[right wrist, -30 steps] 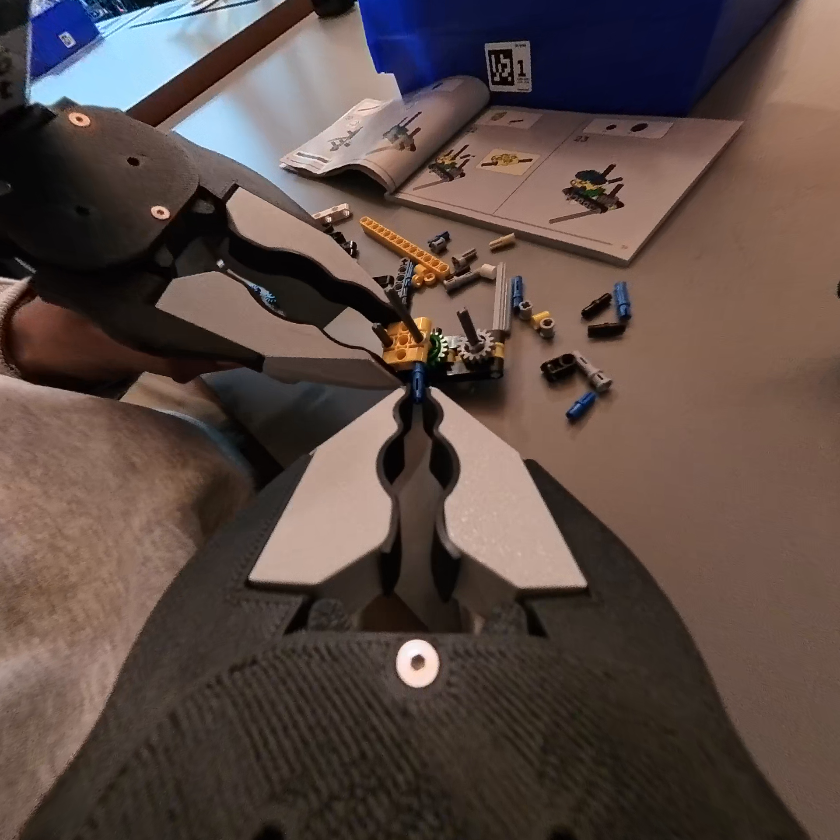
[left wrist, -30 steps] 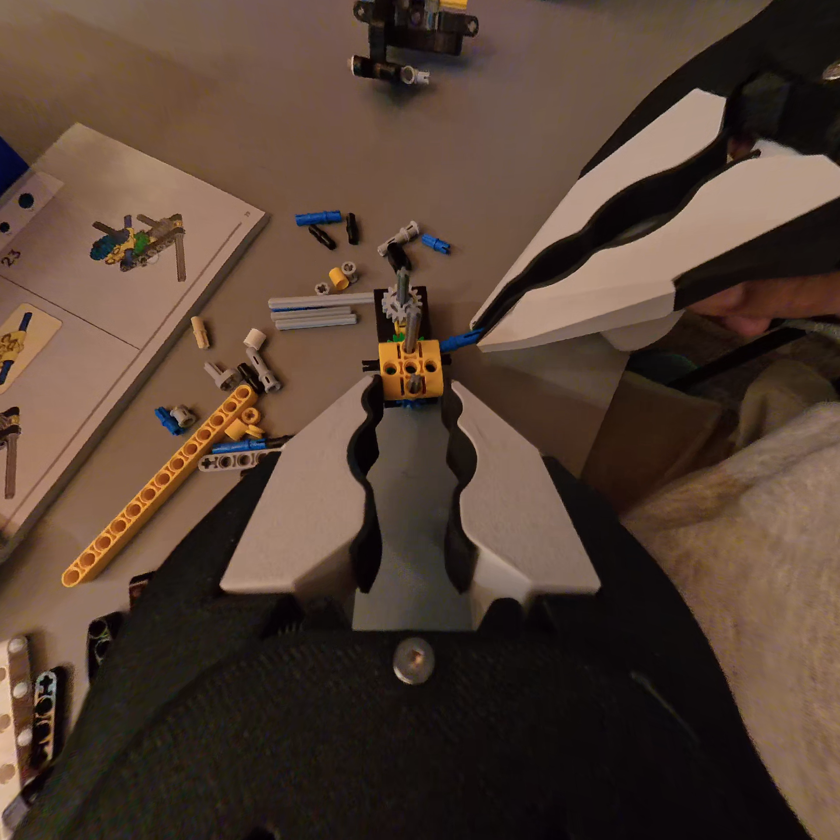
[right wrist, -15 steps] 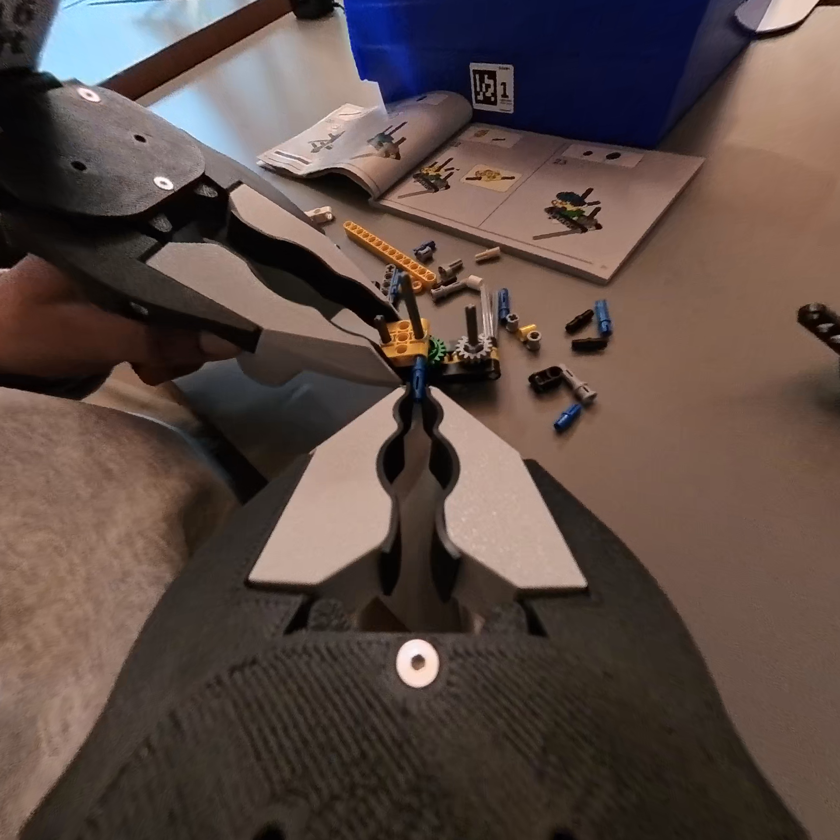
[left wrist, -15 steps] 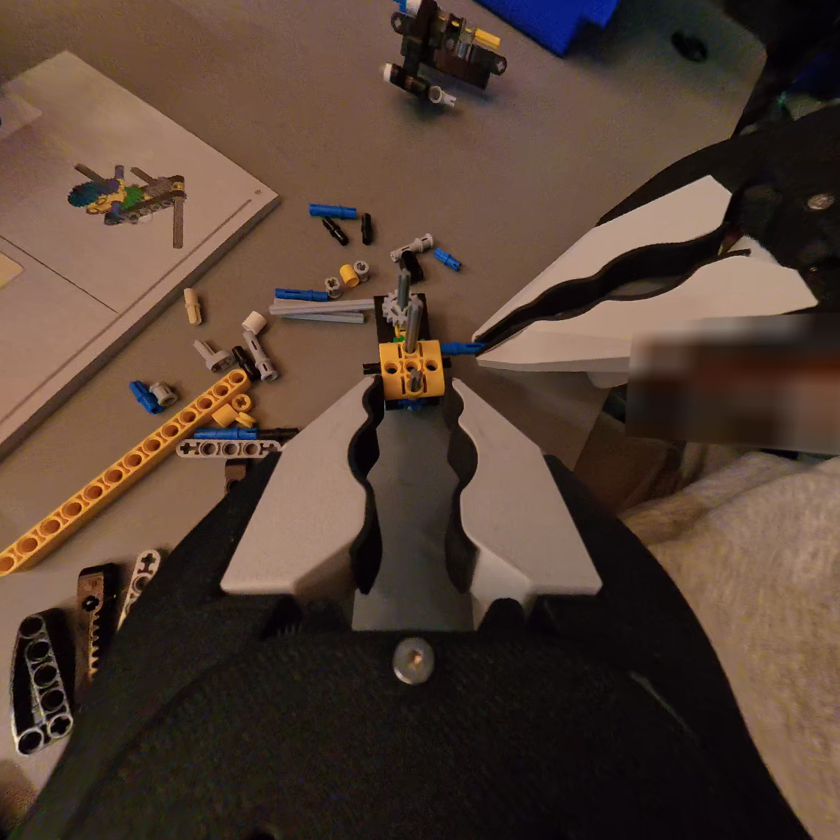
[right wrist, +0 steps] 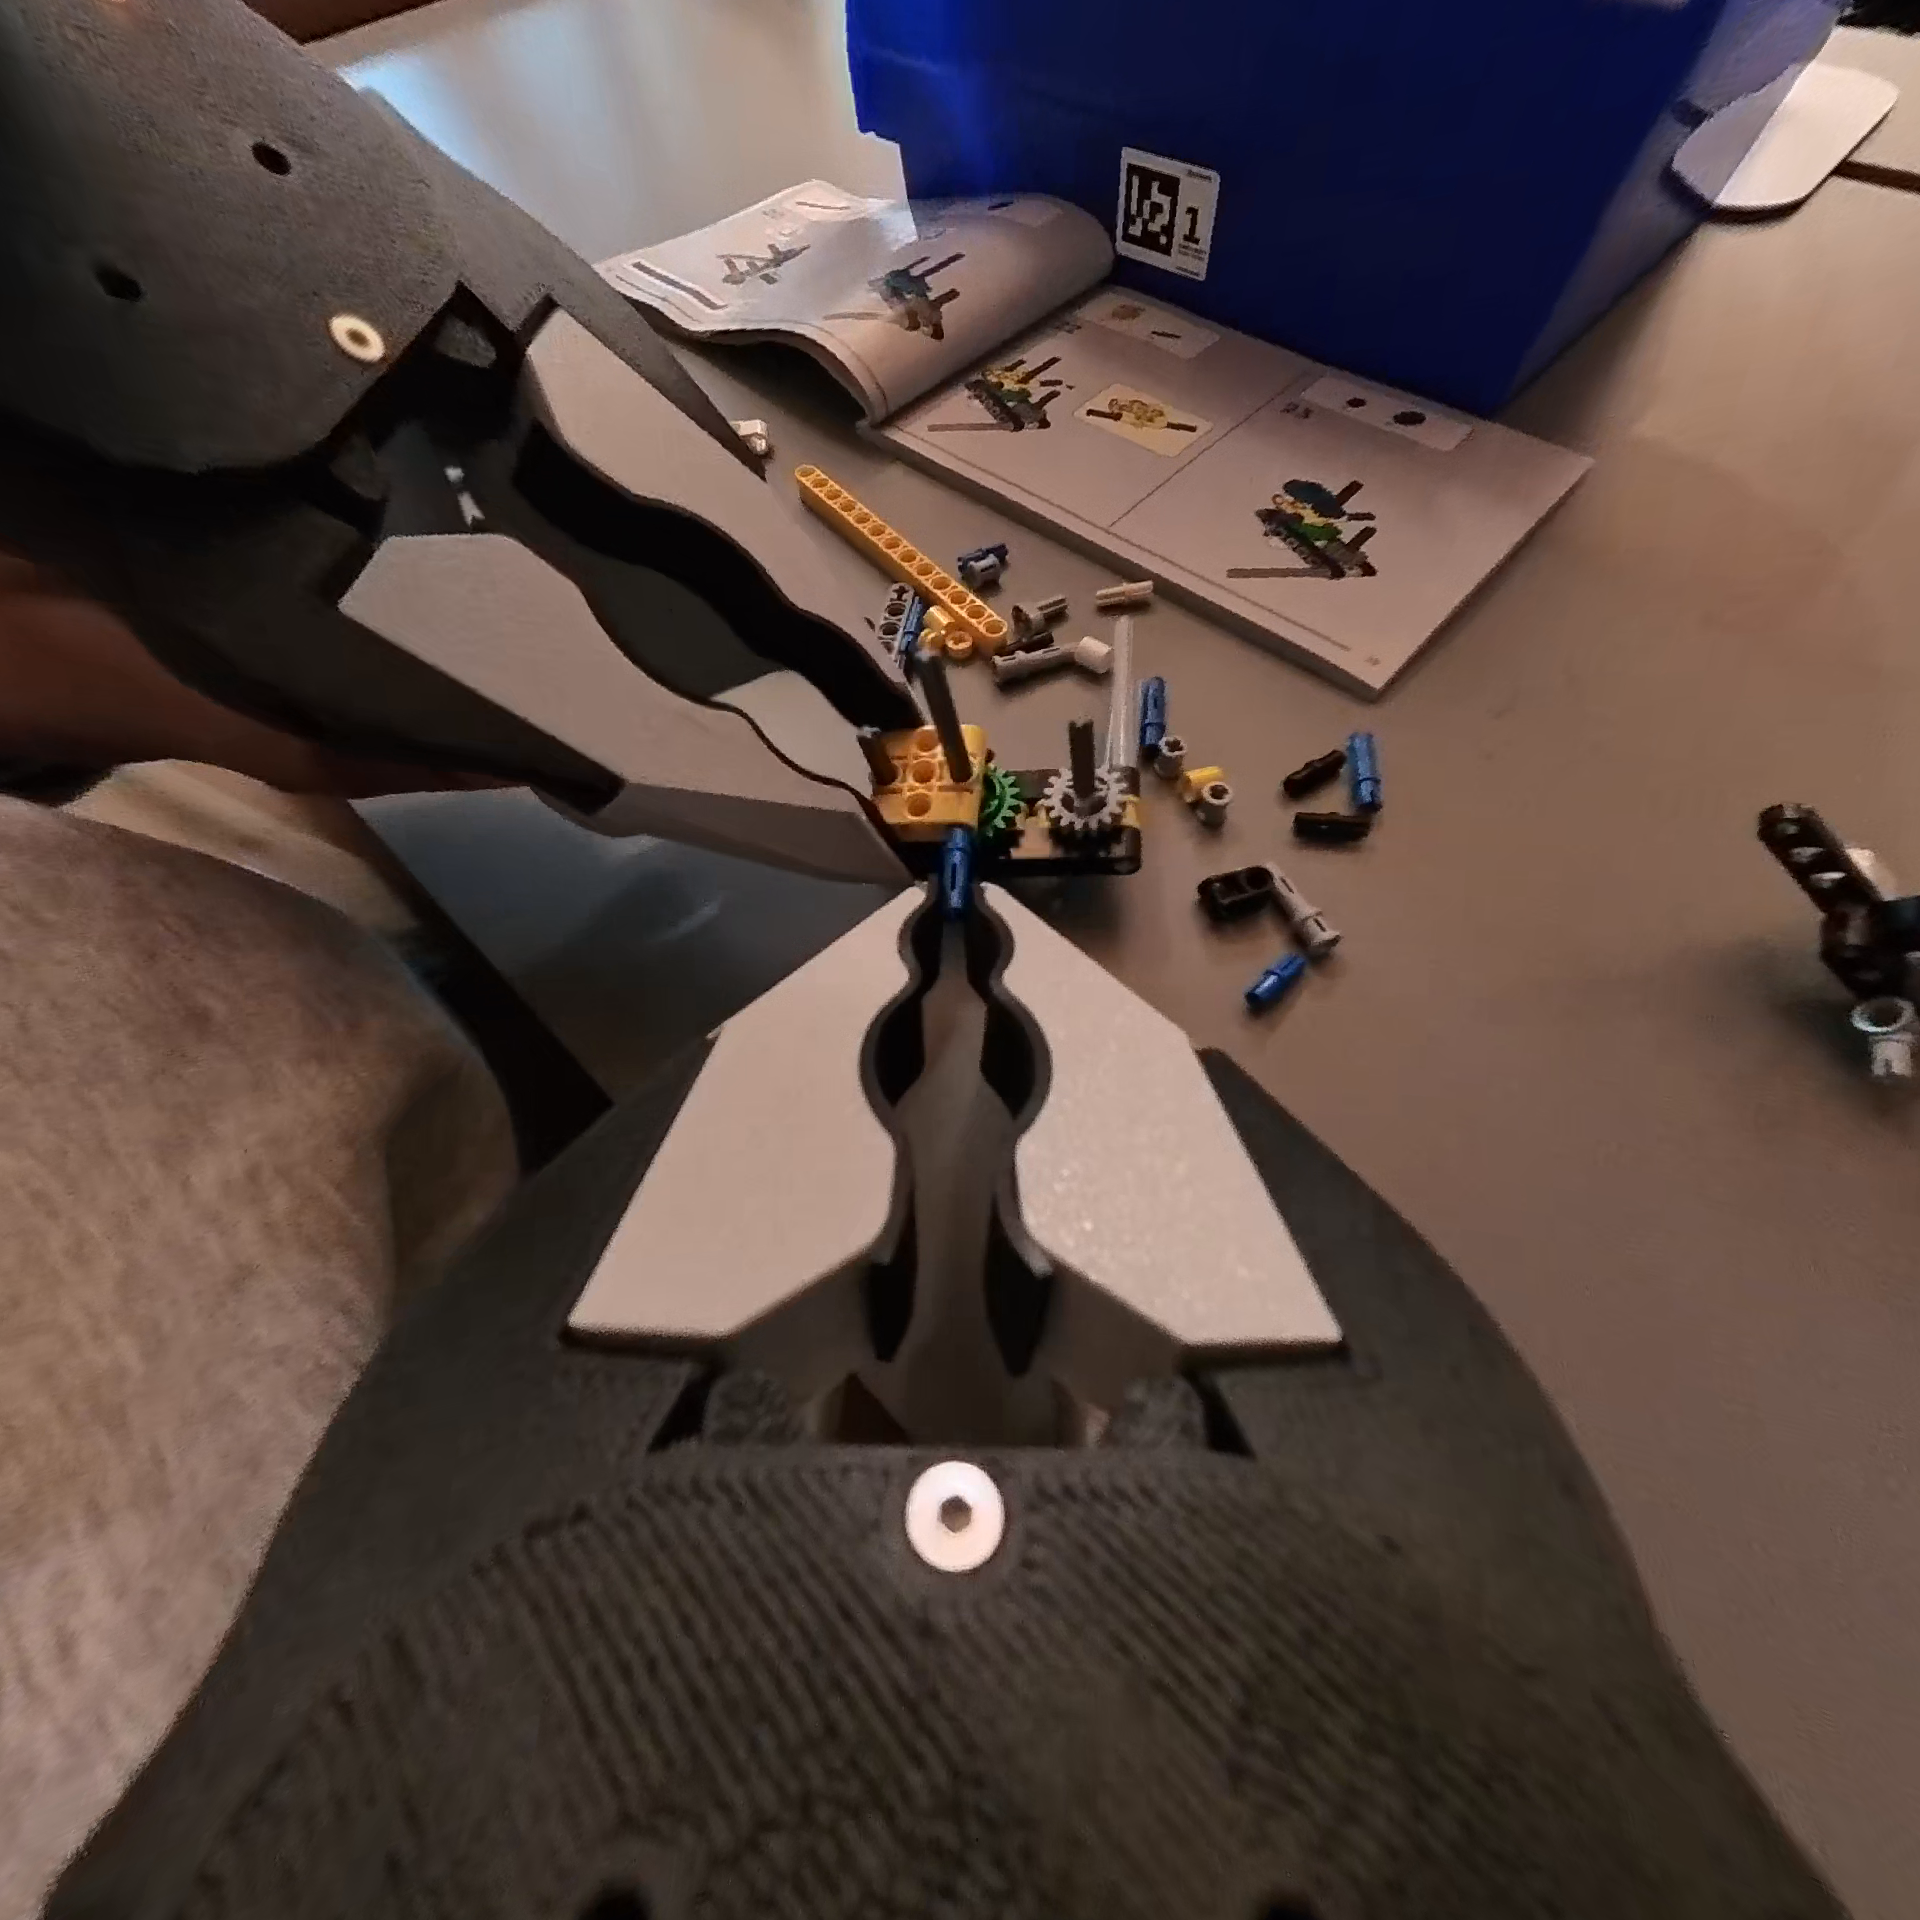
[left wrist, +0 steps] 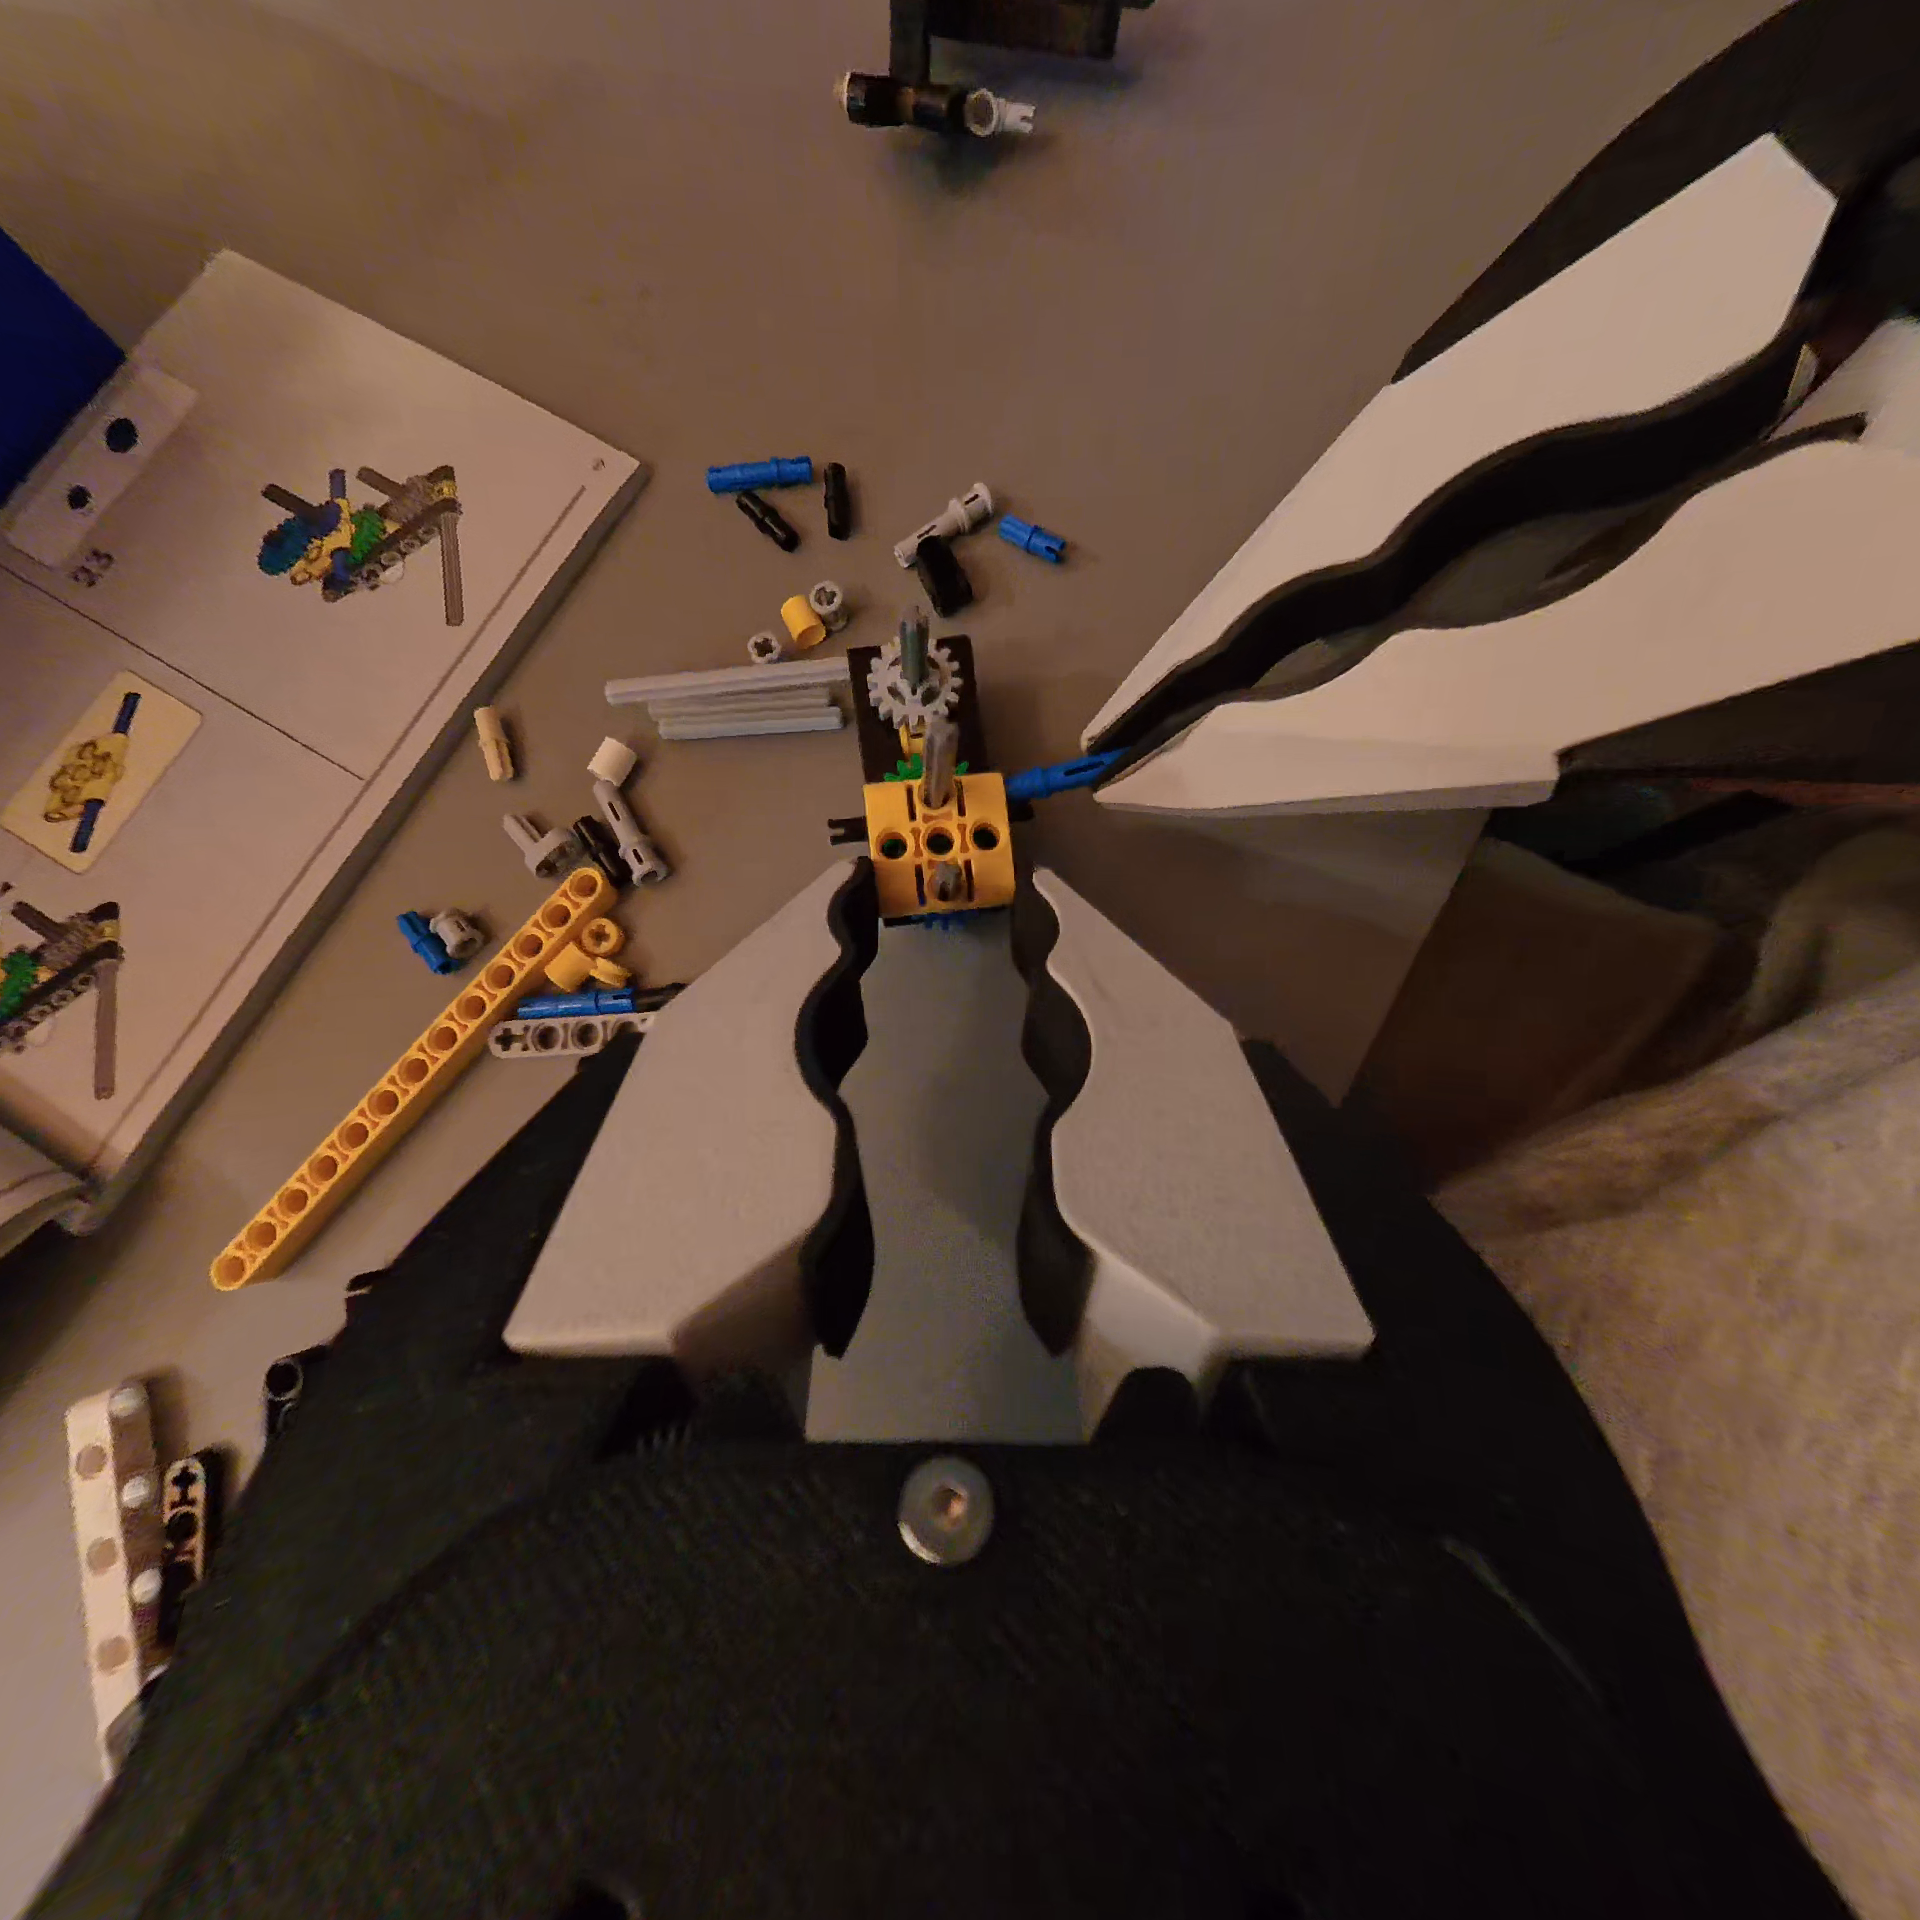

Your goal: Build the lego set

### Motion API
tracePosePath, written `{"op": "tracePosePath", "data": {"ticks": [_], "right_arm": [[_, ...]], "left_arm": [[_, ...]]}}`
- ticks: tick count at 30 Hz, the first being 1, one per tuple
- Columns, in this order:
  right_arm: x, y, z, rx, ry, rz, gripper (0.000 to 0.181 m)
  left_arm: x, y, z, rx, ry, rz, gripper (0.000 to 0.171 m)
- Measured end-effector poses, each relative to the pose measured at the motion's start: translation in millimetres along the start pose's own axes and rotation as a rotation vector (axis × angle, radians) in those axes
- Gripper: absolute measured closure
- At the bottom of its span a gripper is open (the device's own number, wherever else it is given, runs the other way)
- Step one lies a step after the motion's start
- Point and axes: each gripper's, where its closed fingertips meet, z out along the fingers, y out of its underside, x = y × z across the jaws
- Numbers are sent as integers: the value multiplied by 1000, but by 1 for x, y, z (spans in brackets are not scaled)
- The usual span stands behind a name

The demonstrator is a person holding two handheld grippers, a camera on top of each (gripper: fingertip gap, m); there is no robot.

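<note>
A small assembly sits on the grey table: a yellow holed block [left wrist: 940, 847] with grey axles, a green gear [right wrist: 1000, 800], a grey gear [left wrist: 912, 684] and a black beam. My left gripper [left wrist: 943, 891] is shut on the yellow block from the near side; it also shows in the right wrist view [right wrist: 883, 805]. My right gripper [right wrist: 951, 906] is shut on a blue pin [right wrist: 956, 860] whose far end meets the block's side. In the left wrist view the right gripper [left wrist: 1101, 756] comes in from the right with the blue pin [left wrist: 1060, 774].
An open instruction booklet [left wrist: 312, 623] lies left, with a blue bin [right wrist: 1351, 156] behind it. A long yellow beam [left wrist: 416, 1060], grey axles [left wrist: 727, 701] and small pins are scattered around. A black sub-assembly [right wrist: 1839, 894] lies farther off. The table edge and a person's grey sleeve are close by. Left and right tips are no more than a few centimetres apart. From the right gripper's tips to the black sub-assembly [right wrist: 1839, 894] is close to 15 cm. It turns up in the left wrist view [left wrist: 898, 92] as well.
Both grippers keep their grips, and the blue pin stays at the yellow block's side. The views have shifted slightly; the assembly stays in the same spot among the loose parts.
</note>
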Motion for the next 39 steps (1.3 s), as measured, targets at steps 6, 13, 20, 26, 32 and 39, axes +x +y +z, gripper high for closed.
{"op": "tracePosePath", "data": {"ticks": [6,13,20,26,32,39], "right_arm": [[0,1,1,16,-53,98,179],[1,2,4,7,11,-36,178],[2,1,4,8,32,-56,178],[2,0,0,26,-20,63,178],[0,3,0,18,-40,94,178],[1,3,0,15,-30,91,178]], "left_arm": [[1,0,0,11,61,-68,146],[0,-1,-1,-4,84,-108,146],[0,-1,-1,-2,91,-110,145],[2,-6,-4,33,126,-148,145],[4,-7,-3,68,131,-137,138],[-2,-6,-2,103,115,-153,138]]}}
